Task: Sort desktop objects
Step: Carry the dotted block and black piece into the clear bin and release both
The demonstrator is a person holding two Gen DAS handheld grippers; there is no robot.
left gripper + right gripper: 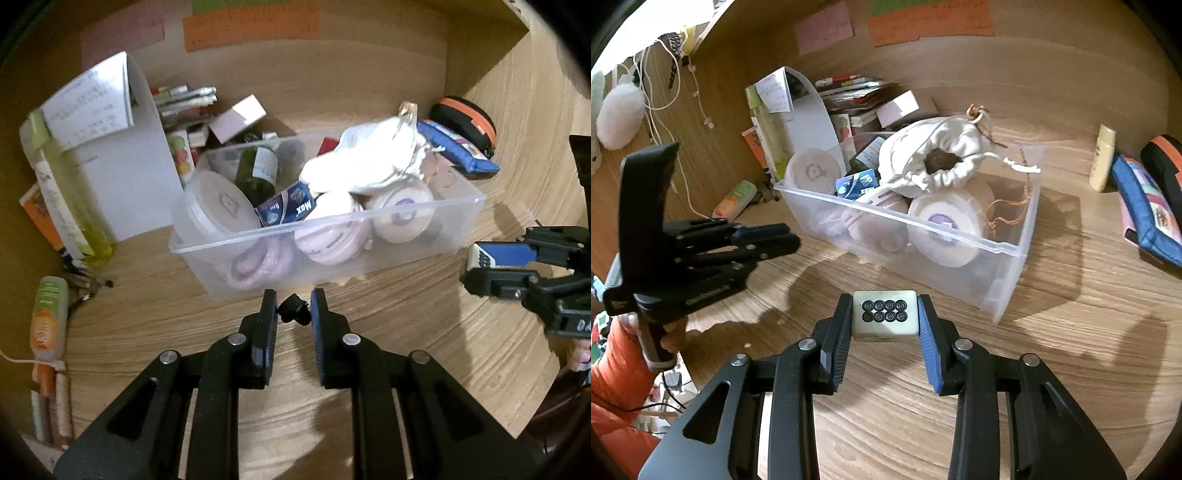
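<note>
Right wrist view: a pale mahjong tile [885, 315], its face marked with eight circles, is pinched between the fingers of the right gripper [885, 321], one pad on each short side, and is held above the bare wood of the bench [1071, 332] just short of the near wall of a clear plastic bin [1004, 280]. The tile is judged to be small, stiff and fairly dense, with smooth, glossy faces that may slip; a hold across two flat opposite sides, as taken here, is thought the surest.

In the left wrist view a small black knobbed piece [294, 314], perhaps a cap or clip, is seen clamped at the tips of the left gripper [293, 314], whose fingers are drawn in as far as they go around it. It is judged light and hard, and so small that it could easily twist out of the pads.

The bin stands toward the back edge of the bench and is already crowded: a white drawstring pouch [934, 155], round white tape rolls [945, 229], a dark green bottle [258, 170] and a blue packet [286, 208] are seen in it. A blue pouch [1145, 210] and an orange-rimmed case [469, 122] lie toward the right edge.
</note>
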